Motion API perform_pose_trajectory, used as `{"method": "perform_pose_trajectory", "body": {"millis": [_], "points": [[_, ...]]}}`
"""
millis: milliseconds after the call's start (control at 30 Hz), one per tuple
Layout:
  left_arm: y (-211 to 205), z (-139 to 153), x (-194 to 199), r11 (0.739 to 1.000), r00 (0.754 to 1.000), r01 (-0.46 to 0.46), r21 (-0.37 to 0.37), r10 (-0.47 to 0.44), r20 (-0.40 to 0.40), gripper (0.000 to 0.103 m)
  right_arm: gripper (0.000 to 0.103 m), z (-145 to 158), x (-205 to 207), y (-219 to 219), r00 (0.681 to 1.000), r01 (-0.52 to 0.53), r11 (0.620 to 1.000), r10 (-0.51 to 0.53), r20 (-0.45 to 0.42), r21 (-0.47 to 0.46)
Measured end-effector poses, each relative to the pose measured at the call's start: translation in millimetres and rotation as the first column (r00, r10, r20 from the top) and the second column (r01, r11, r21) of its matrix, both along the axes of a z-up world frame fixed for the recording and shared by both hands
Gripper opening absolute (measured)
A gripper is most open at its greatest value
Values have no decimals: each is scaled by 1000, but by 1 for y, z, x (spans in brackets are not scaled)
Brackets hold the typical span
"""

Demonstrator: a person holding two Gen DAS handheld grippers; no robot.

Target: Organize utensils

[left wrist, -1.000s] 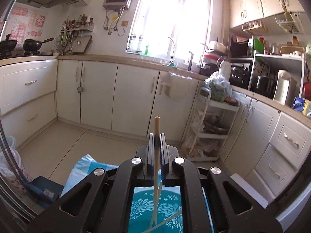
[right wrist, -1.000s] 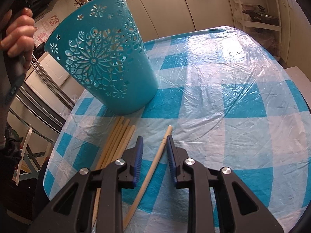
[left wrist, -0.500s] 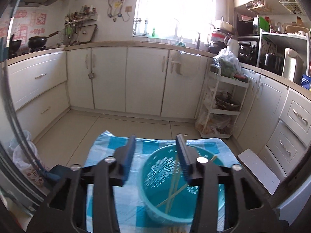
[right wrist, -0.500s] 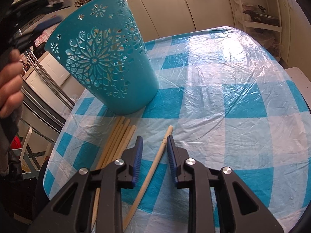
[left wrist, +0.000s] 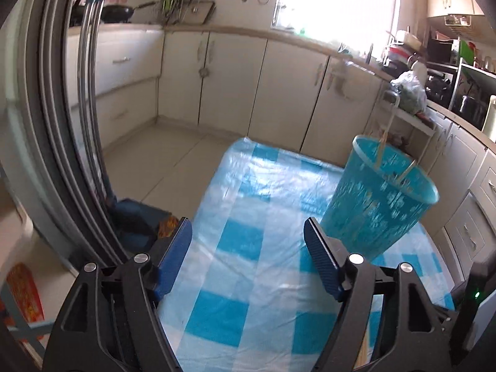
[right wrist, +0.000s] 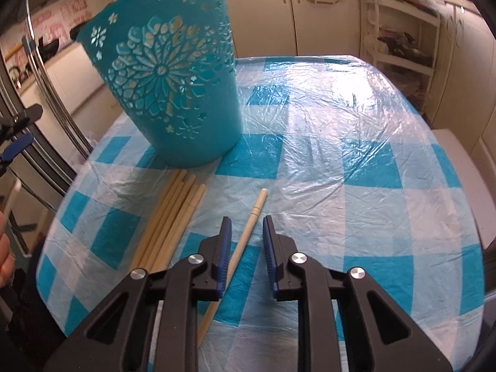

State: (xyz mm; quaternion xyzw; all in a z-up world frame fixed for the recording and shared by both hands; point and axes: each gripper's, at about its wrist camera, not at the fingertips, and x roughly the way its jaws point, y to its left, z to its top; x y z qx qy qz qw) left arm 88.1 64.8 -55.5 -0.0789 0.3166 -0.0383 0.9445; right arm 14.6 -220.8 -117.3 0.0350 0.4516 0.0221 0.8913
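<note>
Right wrist: one basket [right wrist: 173, 93], maybe six chopsticks [right wrist: 173, 220].

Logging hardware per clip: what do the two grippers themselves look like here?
Both match: the left gripper and right gripper have matte black angular frames with triangular cut-outs and round silver screw heads. Their fingers carry flat blue ribbed pads. No cables or markings show on them. A small green light glows at the left view's right edge.

Our left gripper [left wrist: 247, 236] and right gripper [right wrist: 245, 231] share black triangular-cutout frames, silver round screws and ribbed blue finger pads [left wrist: 319, 259]. Bare skin shows on our hand [right wrist: 4, 255].
</note>
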Motion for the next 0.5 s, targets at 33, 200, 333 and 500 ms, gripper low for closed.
{"method": "perform_pose_trajectory", "body": {"millis": [33, 200, 333, 500], "points": [[-1, -7, 0, 1000, 1000, 5, 7, -5, -12, 71, 16, 0, 1, 2, 1000, -30, 999, 30, -5, -21], [-10, -30, 2, 998, 997, 52, 23, -51, -54, 71, 10, 1, 7, 6, 978, -206, 977, 204, -43, -60], [-16, -41, 3, 997, 994, 73, 31, -70, -78, 71, 10, 4, 11, -2, 979, -189, 980, 183, -89, -63], [-22, -52, 7, 996, 991, 81, 37, -76, -111, 71, 10, 4, 9, 6, 982, -171, 983, 165, -94, -70]]}}
